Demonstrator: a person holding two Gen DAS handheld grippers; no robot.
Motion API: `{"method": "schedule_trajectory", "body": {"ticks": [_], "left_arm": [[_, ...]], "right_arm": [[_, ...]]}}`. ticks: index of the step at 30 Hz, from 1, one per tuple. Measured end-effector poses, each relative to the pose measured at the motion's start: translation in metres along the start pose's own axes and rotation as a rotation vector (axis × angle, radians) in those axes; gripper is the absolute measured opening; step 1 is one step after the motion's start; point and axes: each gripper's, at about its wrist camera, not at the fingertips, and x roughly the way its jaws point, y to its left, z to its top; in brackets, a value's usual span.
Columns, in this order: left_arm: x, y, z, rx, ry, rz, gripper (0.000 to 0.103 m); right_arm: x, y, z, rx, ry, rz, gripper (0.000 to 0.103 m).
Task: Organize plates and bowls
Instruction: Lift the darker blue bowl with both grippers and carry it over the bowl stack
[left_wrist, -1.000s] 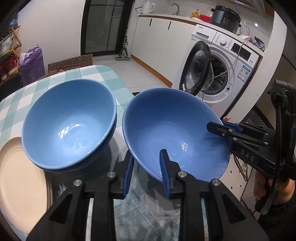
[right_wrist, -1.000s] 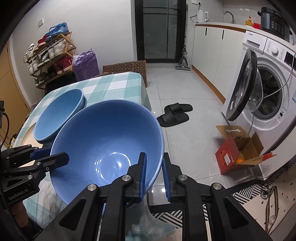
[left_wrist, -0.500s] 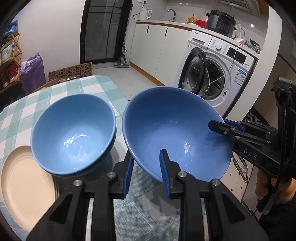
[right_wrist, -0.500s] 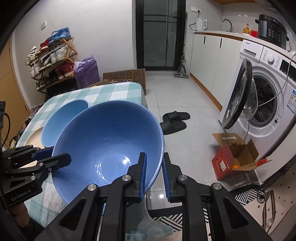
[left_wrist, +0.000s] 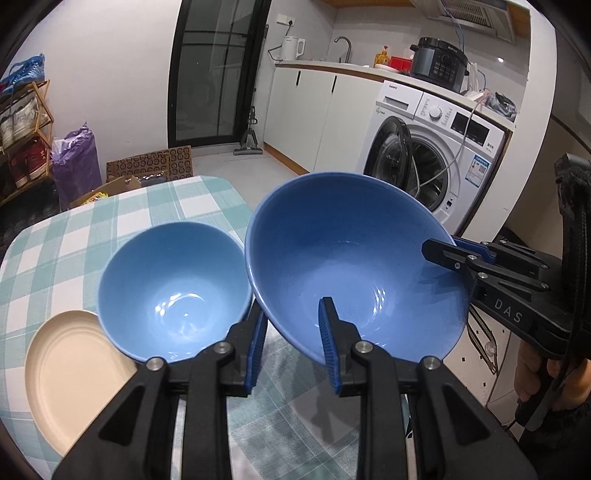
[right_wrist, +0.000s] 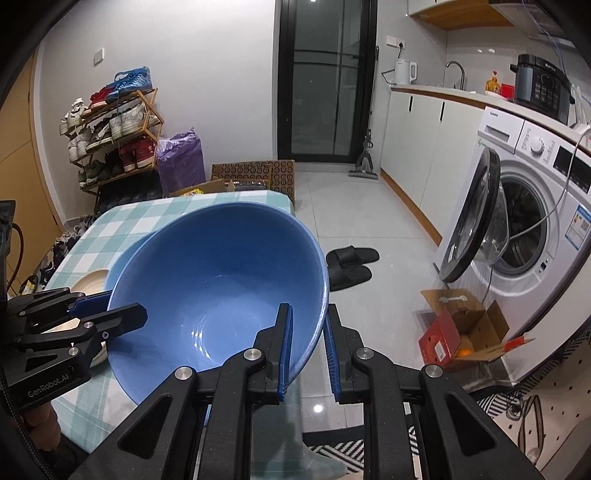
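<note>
Bowl (left_wrist: 354, 266) raised, rim between both grippers

left tongs (left_wrist: 293, 341), right tongs (right_wrist: 309, 347), both clamped, angled downward

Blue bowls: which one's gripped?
The larger blue bowl, its rim clamped by left gripper and right gripper; the smaller blue bowl rests on the table.
</note>
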Motion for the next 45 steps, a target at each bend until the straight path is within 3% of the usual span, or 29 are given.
{"method": "schedule_trajectory", "body": {"ticks": [17,45], "left_arm": [[-0.026,0.043,0.014,-0.048,-0.064,0.052,0.027],[-0.027,0.125,0.014,-0.143,-0.071,0.140,0.027]], "right_arm": [[-0.004,0.052,0.039,-0.036,-0.061,0.032,0.017],[0.057,0.131,0.083,-0.086,-0.049,0.110,0.017]]}}
